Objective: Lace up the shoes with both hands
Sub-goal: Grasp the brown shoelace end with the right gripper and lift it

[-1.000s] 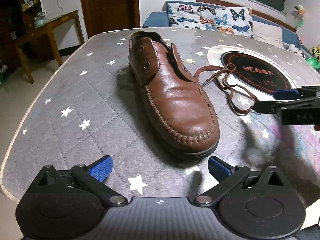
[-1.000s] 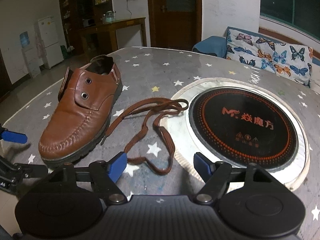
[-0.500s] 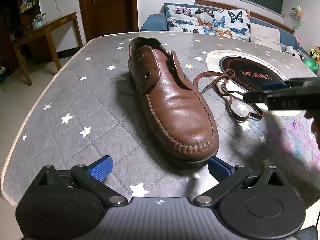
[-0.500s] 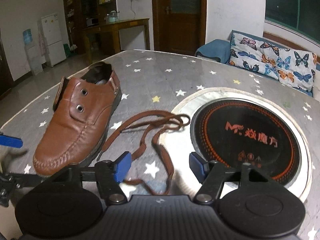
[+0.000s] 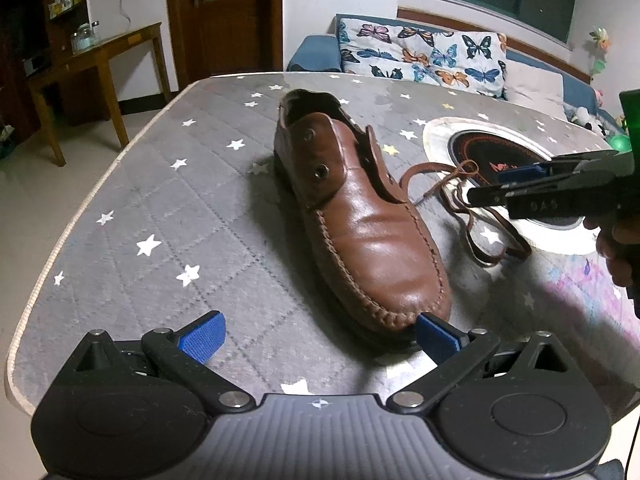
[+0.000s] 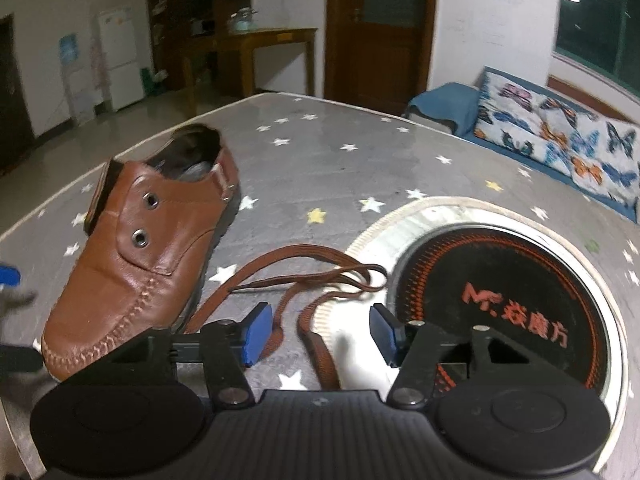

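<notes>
A brown leather shoe (image 5: 360,224) (image 6: 148,256) lies unlaced on the grey star-patterned table, toe toward me, with two metal eyelets on each flap. A brown lace (image 5: 472,216) (image 6: 304,276) lies loose in loops to the shoe's right. My left gripper (image 5: 316,338) is open just in front of the toe, its right blue pad close to the toe's edge. My right gripper (image 6: 320,334) is open above the lace, a strand passing between its fingers. In the left wrist view the right gripper (image 5: 504,184) hovers over the lace, held by a hand (image 5: 618,248).
A round black and orange induction plate (image 6: 504,300) (image 5: 508,160) sits in the table right of the lace. The table edge (image 5: 68,232) curves along the left. A butterfly-print sofa (image 5: 424,56) stands behind the table, a wooden side table (image 5: 96,68) at the far left.
My right gripper has moved forward and down over the lace and its fingers have narrowed. The left gripper has drawn in toward the shoe's toe. Shoe and lace lie as before.
</notes>
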A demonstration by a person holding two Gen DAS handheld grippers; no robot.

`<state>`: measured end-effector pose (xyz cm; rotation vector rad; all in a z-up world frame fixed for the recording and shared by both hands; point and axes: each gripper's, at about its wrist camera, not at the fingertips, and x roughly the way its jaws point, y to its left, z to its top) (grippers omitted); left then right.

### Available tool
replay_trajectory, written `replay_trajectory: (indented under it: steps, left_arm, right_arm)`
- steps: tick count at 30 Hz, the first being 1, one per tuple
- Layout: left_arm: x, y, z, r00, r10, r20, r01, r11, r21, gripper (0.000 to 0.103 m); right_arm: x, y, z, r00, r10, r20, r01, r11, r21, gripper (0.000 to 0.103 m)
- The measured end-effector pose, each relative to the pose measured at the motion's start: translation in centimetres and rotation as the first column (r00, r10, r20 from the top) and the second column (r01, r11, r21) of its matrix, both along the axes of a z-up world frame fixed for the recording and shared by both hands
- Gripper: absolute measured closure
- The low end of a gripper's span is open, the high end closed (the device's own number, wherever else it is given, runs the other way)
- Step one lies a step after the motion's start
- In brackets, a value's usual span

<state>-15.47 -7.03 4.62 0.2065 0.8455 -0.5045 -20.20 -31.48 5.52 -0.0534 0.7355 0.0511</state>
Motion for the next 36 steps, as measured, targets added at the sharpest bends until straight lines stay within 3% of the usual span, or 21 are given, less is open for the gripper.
replay_trajectory:
  steps: [14, 28, 32, 36]
  left_arm:
    - [1.0, 0.8, 0.4, 0.999, 0.031, -0.007, -0.031, 0.999, -0.01, 0.0]
    - [1.3, 0.6, 0.6, 0.999, 0.032, -0.002, -0.032, 0.999, -0.01, 0.0]
    - [1.3, 0.5, 0.4, 0.999, 0.033, 0.0, -0.033, 0.999, -0.007, 0.0]
    - [1.2, 0.5, 0.4, 0.999, 0.034, -0.003, -0.034, 0.999, -0.003, 0.0]
  right_arm:
    - [3.7, 2.7, -0.1, 0.981, 0.194, -0.03, -0.196, 0.976, -0.099, 0.051]
    - [4.6, 2.5, -0.2, 0.963, 0.251, -0.101, -0.261, 0.959, -0.113, 0.051]
    - [4.6, 2.4, -0.3, 0.956, 0.265, -0.122, -0.281, 0.95, -0.135, 0.061]
    - [5.0, 2.9, -0.5, 0.951, 0.288, -0.114, -0.306, 0.931, -0.197, 0.062]
